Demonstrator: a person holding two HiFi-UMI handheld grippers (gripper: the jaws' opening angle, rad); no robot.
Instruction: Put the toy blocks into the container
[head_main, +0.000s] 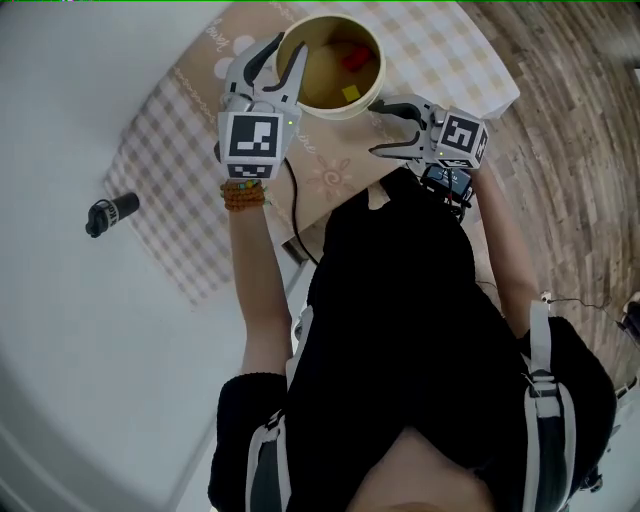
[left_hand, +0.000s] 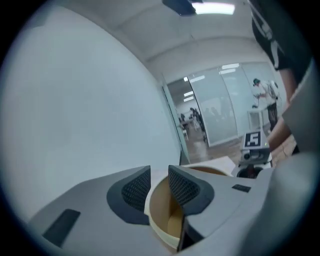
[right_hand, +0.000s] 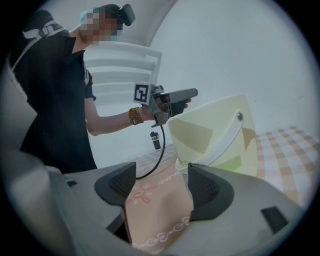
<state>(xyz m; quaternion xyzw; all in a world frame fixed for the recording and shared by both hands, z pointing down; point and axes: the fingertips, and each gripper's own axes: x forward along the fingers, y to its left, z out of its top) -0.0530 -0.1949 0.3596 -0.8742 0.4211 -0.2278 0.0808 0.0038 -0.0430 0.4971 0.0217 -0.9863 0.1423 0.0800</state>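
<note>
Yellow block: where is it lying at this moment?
In the head view, the yellow block lies inside the round container at the top centre, near its right wall and just below the red block.

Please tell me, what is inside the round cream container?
A red block and a yellow block lie in the container. The left gripper covers part of its floor.

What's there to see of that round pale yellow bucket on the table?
The round pale yellow, plastic-looking bucket stands upright and lidless on a beige patterned cloth. Its white handle hangs down one side. Inside lie a red block and a yellow block. The left gripper, jaws apart, is above its rim.
</note>
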